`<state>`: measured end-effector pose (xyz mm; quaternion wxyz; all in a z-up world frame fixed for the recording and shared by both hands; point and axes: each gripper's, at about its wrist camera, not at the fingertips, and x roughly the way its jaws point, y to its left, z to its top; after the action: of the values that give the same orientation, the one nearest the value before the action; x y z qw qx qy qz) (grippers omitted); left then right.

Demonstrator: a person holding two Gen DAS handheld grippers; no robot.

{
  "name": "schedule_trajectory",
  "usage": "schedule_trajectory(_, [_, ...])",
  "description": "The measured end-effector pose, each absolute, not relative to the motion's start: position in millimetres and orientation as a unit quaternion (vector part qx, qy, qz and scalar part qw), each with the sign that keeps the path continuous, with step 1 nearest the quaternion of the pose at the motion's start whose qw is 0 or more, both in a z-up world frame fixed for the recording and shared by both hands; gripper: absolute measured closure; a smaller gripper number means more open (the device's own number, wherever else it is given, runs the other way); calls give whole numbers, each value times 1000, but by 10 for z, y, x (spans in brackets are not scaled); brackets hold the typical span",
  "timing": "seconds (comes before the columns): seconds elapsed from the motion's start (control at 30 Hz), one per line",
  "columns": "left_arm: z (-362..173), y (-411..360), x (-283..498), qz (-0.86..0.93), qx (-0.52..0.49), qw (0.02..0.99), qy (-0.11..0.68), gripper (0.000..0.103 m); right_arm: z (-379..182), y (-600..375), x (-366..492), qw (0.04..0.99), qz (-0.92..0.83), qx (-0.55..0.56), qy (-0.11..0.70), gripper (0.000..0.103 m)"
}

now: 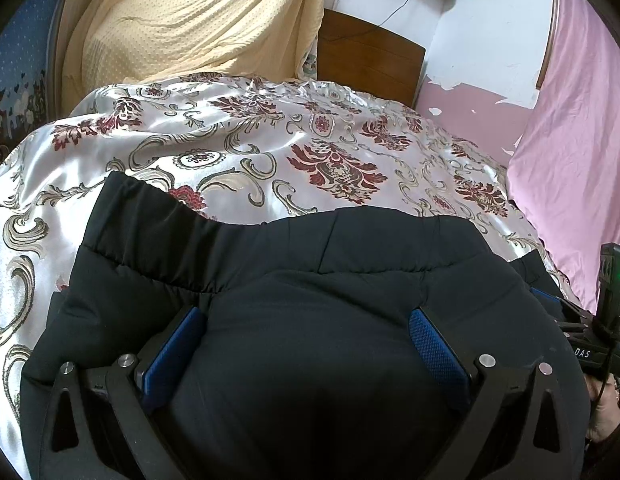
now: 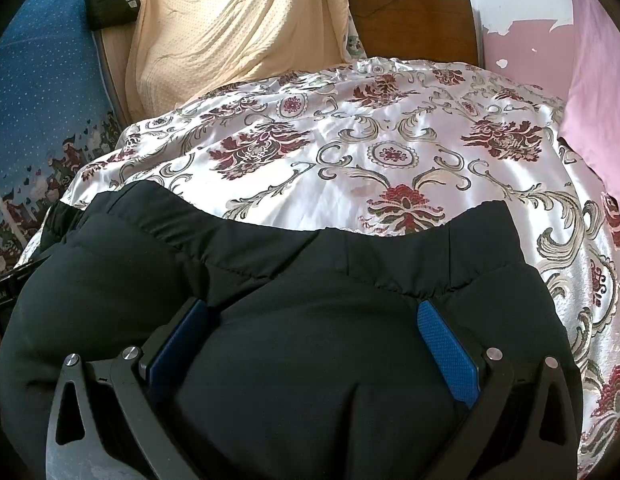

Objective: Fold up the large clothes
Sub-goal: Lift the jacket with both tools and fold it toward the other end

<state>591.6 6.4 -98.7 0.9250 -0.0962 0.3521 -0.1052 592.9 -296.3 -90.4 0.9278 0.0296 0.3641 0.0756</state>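
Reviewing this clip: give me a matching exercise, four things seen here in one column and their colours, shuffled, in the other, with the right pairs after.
Things:
1. padded garment
2. draped cloth at the headboard
3. left gripper finger pads
4. sheet on the right

Colours:
A. pink
B. blue
C. black
D. pale yellow

Pairs: 1-C, 2-D, 3-B, 4-A

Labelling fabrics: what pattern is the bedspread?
White satin bedspread with maroon floral medallions and grey scrolls; clearest in right wrist view.
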Motion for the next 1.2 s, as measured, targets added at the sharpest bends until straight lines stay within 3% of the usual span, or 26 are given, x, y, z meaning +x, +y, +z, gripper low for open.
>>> schedule_trajectory(0.4, [-874,319,5649,-104,-94,918,370,0,-799,-3049,5698,919,85,23,384,1])
schedule_trajectory(0.67, [-740,893,5224,-127,-93,898,410,0,-513,-3482,5059,908,121,15,401,1])
schedule_trajectory(0.83, [-938,1067,5080,-149,-83,874,455,0,-538,-3865,4814,896,121,16,427,1])
schedule_trajectory(1.2, [-1263,1267,5251,-247,-158,818,496,0,-698,-4160,5368,867,196,55,455,1])
